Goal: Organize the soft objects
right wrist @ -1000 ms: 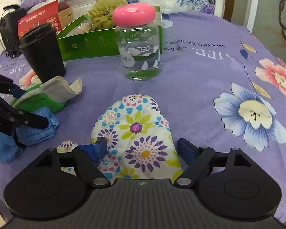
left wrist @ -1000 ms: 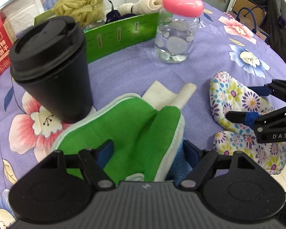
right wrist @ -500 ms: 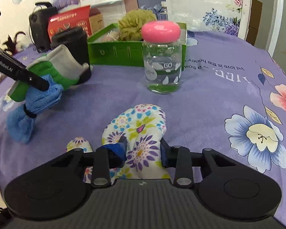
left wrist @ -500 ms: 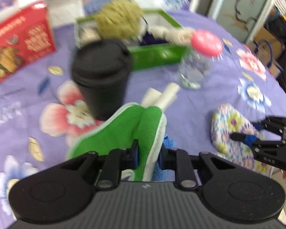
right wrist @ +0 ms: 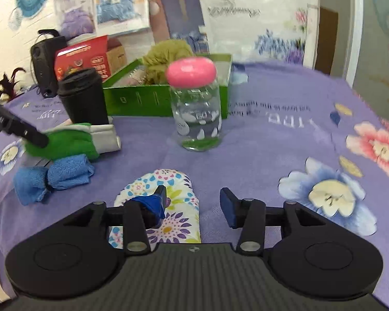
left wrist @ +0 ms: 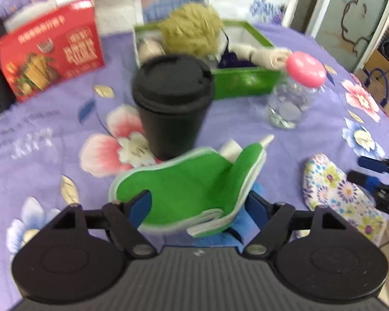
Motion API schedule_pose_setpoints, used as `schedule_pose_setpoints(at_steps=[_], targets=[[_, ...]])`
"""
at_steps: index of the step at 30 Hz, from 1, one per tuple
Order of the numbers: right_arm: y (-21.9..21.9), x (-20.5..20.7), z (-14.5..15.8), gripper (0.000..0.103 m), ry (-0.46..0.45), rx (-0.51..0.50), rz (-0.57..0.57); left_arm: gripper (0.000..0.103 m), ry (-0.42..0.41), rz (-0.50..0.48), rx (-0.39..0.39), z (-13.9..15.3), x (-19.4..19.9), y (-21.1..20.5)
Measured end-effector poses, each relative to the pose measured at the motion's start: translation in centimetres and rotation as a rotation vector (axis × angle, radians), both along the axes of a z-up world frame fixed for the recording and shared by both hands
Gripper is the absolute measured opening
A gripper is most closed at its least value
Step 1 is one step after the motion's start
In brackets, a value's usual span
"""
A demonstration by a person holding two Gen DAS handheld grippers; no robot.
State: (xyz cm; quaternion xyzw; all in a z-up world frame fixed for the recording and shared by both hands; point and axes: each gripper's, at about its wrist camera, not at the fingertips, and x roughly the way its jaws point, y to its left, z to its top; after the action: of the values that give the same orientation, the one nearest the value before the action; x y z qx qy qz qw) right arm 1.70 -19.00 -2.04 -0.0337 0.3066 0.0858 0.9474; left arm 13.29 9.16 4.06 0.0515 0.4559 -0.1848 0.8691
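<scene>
on the purple flowered tablecloth (right wrist: 285,140), the left gripper (left wrist: 198,204) had just reopened wide around a green mitt (left wrist: 189,184) lying near a black cup (left wrist: 171,103), not pinching it. to the right, the right gripper (right wrist: 193,204) had just been parting, half open, over a floral mitt (right wrist: 179,207), unheld. both mitts looked light, floppy and easily bunched; a thick folded edge seemed the best hold.

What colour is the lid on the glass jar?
Pink lid, clearest in the right wrist view.
</scene>
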Motion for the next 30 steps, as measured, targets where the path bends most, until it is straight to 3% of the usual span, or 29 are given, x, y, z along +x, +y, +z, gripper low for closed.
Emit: schedule_pose_setpoints(at_steps=[5,8,13,16,20,26,30], targets=[[0.9,-1.8,0.4,0.034,0.035,-0.038,0.059,0.079,-0.093,-0.012,0.140,0.5,-1.7,0.5],[0.7,-3.0,0.3,0.035,0.072,-0.030,0.086,0.079,-0.101,-0.034,0.194,0.3,-3.4,1.2],[0.0,-4.1,0.4,0.038,0.104,-0.021,0.059,0.080,-0.068,-0.138,0.186,-1.0,-6.3,0.8],[-0.2,-4.3,0.8,0.039,0.102,-0.016,0.061,0.080,-0.021,-0.169,0.176,-2.9,-6.1,-0.5],[-0.2,-4.8,1.1,0.041,0.113,-0.037,0.054,0.080,0.051,-0.153,0.096,-4.9,-4.4,-1.3],[0.0,-7.0,1.2,0.043,0.130,-0.006,0.058,0.082,0.073,-0.150,0.081,-5.7,-4.3,-2.1],[0.6,-7.2,1.5,0.044,0.103,-0.042,0.055,0.082,0.113,-0.088,0.072,-5.2,-5.0,-0.5]])
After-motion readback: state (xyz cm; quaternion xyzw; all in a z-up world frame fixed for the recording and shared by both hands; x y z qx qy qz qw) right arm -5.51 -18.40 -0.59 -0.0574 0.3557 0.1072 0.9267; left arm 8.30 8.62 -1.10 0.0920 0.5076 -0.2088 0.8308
